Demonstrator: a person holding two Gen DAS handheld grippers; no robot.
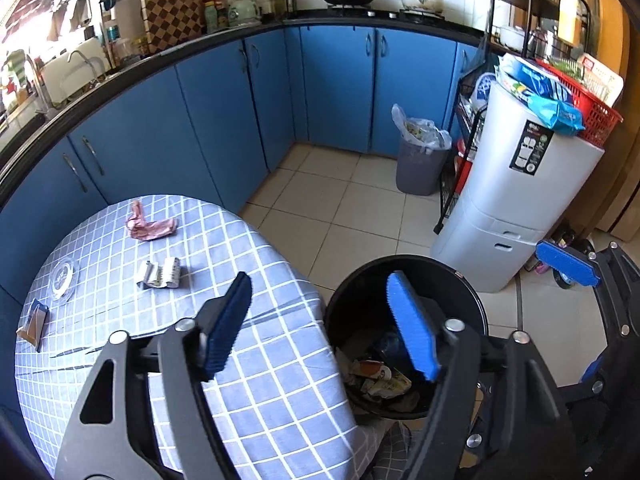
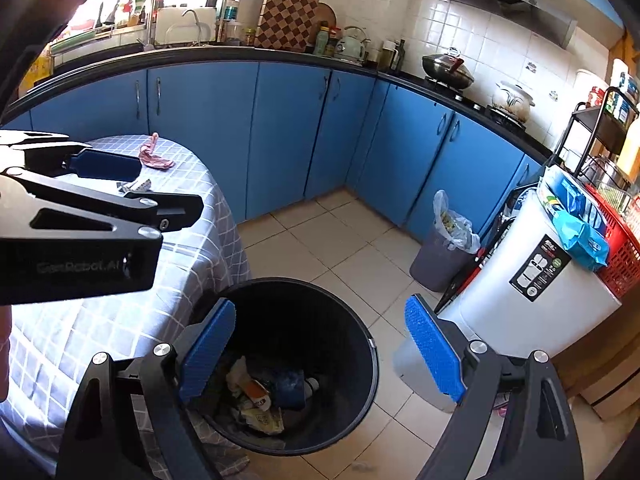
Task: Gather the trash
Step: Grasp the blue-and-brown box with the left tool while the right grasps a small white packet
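Observation:
A black trash bin (image 1: 472,292) (image 2: 360,328) stands on the floor beside the round table (image 1: 260,360) (image 2: 100,320) with its blue checked cloth. Crumpled wrappers (image 1: 384,376) (image 2: 260,400) lie inside it. On the table lie a pink crumpled wrapper (image 1: 150,226) (image 2: 154,158), a silver wrapper (image 1: 160,274), a clear round lid (image 1: 64,278) and a brown packet (image 1: 34,322). My left gripper (image 1: 320,304) is open and empty, over the table edge and bin. My right gripper (image 2: 320,328) is open and empty above the bin; it also shows in the left wrist view (image 1: 568,266).
Blue cabinets (image 1: 336,84) (image 2: 288,128) run along the back under a black counter. A grey lined bin (image 1: 420,160) (image 2: 444,252) stands by them. A white appliance (image 1: 520,200) (image 2: 520,300) with a red basket (image 1: 592,116) on it stands right of the black bin.

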